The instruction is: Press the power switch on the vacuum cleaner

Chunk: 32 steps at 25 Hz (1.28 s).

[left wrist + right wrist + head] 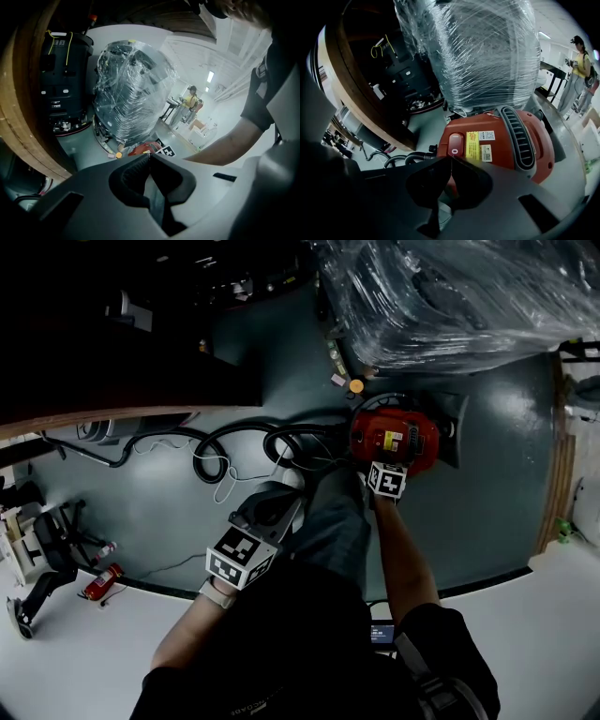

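Right gripper (450, 158) jaws pressed together, empty, tips right at the power switch (455, 143) on the near end of the red vacuum cleaner (511, 136); closed tips likely serve as one blunt poker. Left gripper (150, 155) likewise closed and empty, parked short of the vacuum, apparently just clearing the way. Plastic-wrapped pallet (487, 51) stands just behind the vacuum.

One vacuum cleaner (394, 437), one hose (281, 437), one plastic-wrapped load (450, 296) — two grippers (149, 154) (450, 157).
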Each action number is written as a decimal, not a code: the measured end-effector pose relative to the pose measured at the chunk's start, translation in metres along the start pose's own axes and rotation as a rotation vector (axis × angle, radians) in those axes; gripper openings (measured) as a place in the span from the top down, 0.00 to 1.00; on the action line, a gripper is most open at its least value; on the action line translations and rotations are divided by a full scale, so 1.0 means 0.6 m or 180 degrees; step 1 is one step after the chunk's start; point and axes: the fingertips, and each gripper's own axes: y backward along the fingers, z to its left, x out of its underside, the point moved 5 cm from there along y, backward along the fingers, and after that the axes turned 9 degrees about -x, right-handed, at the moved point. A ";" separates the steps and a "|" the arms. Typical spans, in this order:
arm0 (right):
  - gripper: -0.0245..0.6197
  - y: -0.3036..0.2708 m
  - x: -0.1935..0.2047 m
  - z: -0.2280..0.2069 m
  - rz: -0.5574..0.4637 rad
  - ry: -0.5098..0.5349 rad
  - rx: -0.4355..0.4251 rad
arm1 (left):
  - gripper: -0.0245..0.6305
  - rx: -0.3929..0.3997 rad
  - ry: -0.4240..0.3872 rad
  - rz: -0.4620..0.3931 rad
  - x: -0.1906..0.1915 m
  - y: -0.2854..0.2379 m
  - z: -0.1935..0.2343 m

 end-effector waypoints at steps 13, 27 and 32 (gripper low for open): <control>0.92 0.188 -0.096 0.124 -0.0113 0.0296 -0.0175 | 0.94 0.0109 0.0021 -0.0161 -0.067 0.119 -0.039; 0.92 0.465 -0.194 0.322 0.0055 0.0558 -0.0382 | 0.94 0.0302 -0.0076 -0.0585 -0.170 0.246 -0.087; 0.92 0.560 -0.235 0.410 -0.0113 0.0692 -0.0663 | 0.94 0.0353 -0.0135 -0.0756 -0.213 0.268 -0.094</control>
